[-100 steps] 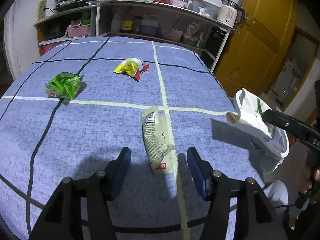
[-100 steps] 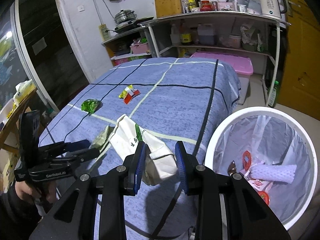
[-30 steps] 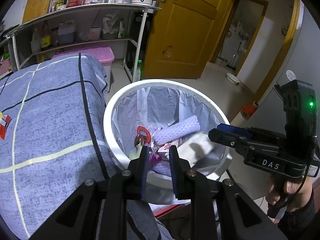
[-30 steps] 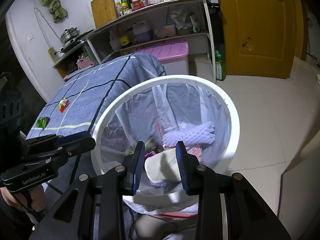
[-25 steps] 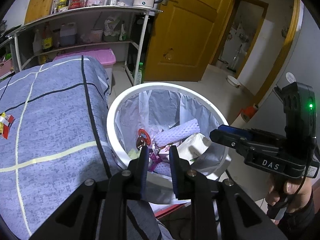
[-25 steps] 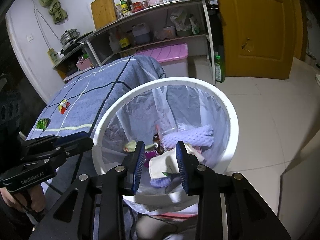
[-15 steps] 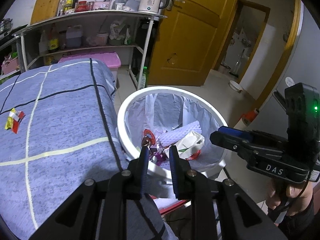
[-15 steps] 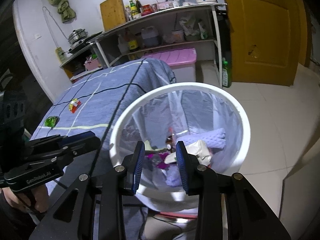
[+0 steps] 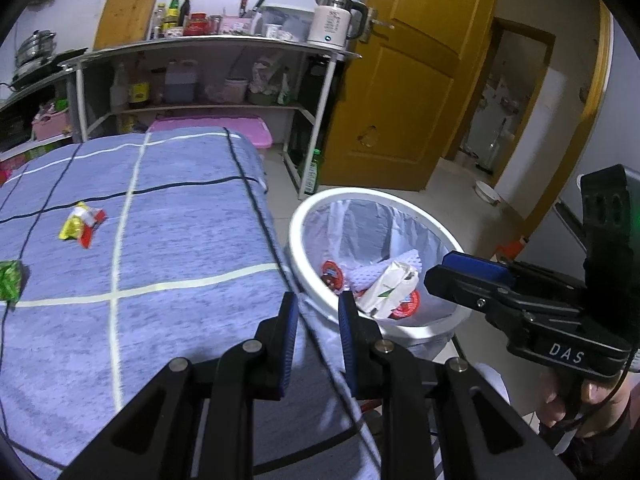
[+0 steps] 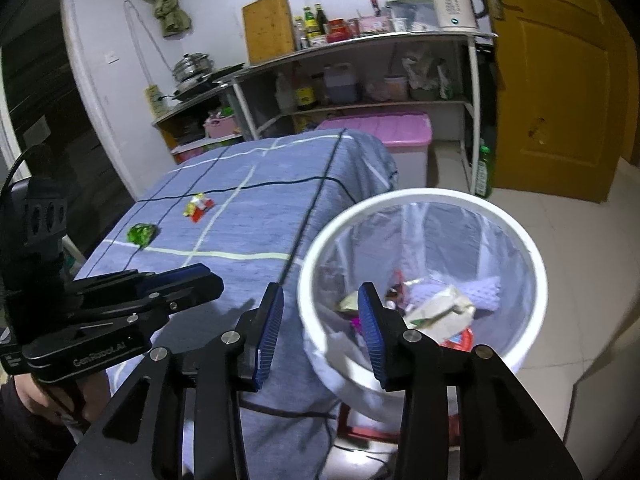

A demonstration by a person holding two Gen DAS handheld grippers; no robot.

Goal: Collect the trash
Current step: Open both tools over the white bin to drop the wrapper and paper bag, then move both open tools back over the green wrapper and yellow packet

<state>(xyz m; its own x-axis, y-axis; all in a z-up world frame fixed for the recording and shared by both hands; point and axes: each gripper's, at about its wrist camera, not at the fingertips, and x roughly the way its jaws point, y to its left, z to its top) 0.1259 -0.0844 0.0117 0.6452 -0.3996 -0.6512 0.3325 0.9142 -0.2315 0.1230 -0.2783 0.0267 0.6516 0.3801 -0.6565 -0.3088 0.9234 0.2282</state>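
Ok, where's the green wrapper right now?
The green wrapper lies on the blue tablecloth, left of the yellow and red wrapper and well away from the white bin.

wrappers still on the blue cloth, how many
2: a green wrapper near the cloth's left edge, and a yellow and red wrapper further back toward the shelves. The nearest strip of cloth is hidden behind the grippers.

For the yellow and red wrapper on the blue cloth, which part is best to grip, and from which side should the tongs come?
Grip the yellow and red wrapper by its raised, crumpled yellow middle, coming down from above. It lies loose on the blue cloth with nothing close beside it, and its flat red edge probably gives the pads little to catch.
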